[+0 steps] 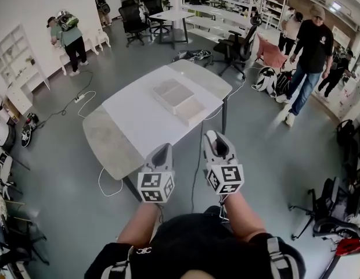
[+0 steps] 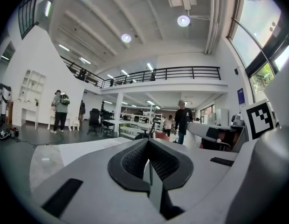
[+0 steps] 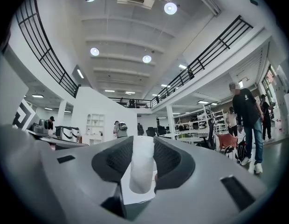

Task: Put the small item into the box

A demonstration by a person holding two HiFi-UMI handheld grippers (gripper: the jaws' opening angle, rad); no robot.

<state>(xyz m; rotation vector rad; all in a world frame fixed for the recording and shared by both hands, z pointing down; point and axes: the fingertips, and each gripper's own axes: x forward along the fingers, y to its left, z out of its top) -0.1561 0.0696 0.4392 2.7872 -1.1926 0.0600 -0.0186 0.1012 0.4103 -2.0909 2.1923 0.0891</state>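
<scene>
In the right gripper view a small white rounded item [image 3: 143, 167] is clamped upright between the dark pads, so my right gripper [image 3: 142, 158] is shut on it. In the head view that gripper [image 1: 217, 142] hovers off the table's near edge, close to my body. My left gripper [image 1: 162, 154] hangs beside it on the left. Seen from its own camera, the left gripper [image 2: 149, 166] has its jaws together with nothing between them. The clear shallow box [image 1: 180, 100] lies on the white table [image 1: 139, 121], toward its far side, well ahead of both grippers.
The table has grey end sections [image 1: 107, 144]. A white cable [image 1: 104, 185] trails on the floor by its near leg. A person in black [image 1: 308, 63] stands at the right, another [image 1: 68, 39] at the far left wall. Office chairs [image 1: 238, 48] and bags [image 1: 266, 79] sit beyond the table.
</scene>
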